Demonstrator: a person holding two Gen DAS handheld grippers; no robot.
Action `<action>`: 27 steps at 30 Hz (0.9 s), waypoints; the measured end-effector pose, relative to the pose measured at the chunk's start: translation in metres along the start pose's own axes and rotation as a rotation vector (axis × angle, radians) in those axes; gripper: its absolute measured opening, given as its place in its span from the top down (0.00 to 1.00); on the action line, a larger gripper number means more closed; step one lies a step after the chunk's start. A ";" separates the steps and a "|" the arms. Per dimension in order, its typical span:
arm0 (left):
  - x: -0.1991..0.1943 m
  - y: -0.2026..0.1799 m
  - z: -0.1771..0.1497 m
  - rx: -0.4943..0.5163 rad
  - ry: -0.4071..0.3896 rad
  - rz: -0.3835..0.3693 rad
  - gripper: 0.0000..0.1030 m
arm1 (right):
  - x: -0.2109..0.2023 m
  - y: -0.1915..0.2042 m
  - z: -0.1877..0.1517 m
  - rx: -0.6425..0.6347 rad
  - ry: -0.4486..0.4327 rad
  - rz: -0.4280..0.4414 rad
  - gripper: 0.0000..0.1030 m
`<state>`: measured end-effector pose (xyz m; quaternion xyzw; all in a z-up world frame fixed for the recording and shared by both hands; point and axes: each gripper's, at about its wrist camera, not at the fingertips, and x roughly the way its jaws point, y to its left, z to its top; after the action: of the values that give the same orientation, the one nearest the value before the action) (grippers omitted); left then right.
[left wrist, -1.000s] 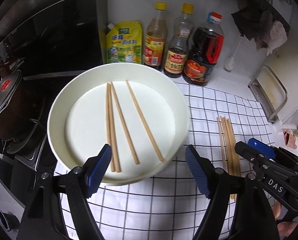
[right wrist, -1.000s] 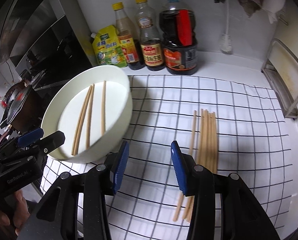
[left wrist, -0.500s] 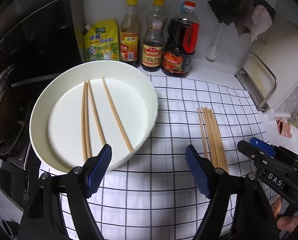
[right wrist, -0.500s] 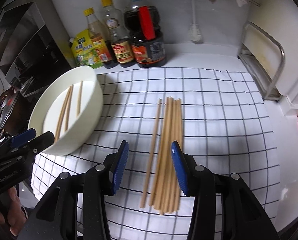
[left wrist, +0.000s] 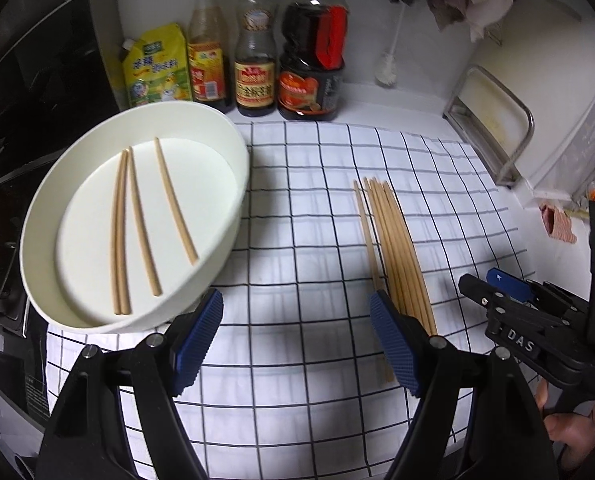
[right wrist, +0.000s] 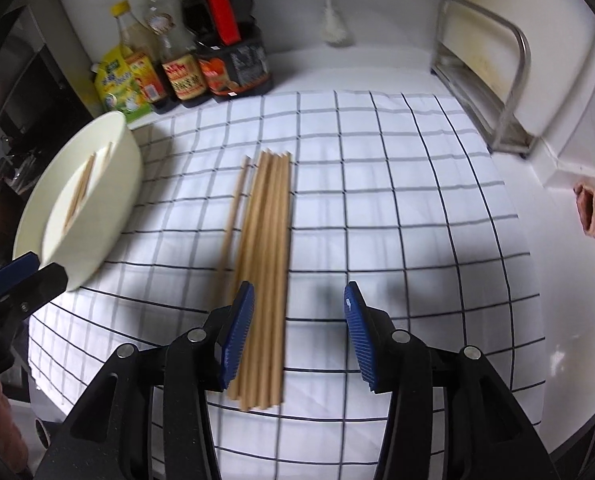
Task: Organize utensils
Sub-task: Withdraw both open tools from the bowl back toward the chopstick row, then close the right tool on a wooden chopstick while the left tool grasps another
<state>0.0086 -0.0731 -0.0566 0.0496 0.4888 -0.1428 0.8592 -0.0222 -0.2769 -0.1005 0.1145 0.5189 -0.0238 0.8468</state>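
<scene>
Your right gripper (right wrist: 297, 324), jaws apart and empty, hung nearest the chopstick bundle (right wrist: 267, 248) on the checked cloth (right wrist: 397, 200), sticks running lengthwise away from its fingers; your left gripper (left wrist: 295, 332) was also apart, empty.

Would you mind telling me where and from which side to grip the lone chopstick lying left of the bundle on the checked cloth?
Grip the lone chopstick mid-length, from above, jaws across its width. It lies flat, slightly apart from the bundle.
</scene>
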 end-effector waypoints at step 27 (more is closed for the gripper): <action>0.070 -0.021 -0.008 0.006 0.102 -0.002 0.26 | 0.058 0.001 -0.004 -0.093 0.034 -0.052 0.56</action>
<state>0.0297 -0.1054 -0.1194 0.0588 0.5317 -0.1424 0.8328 0.0017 -0.2702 -0.1530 0.0620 0.5366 -0.0199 0.8413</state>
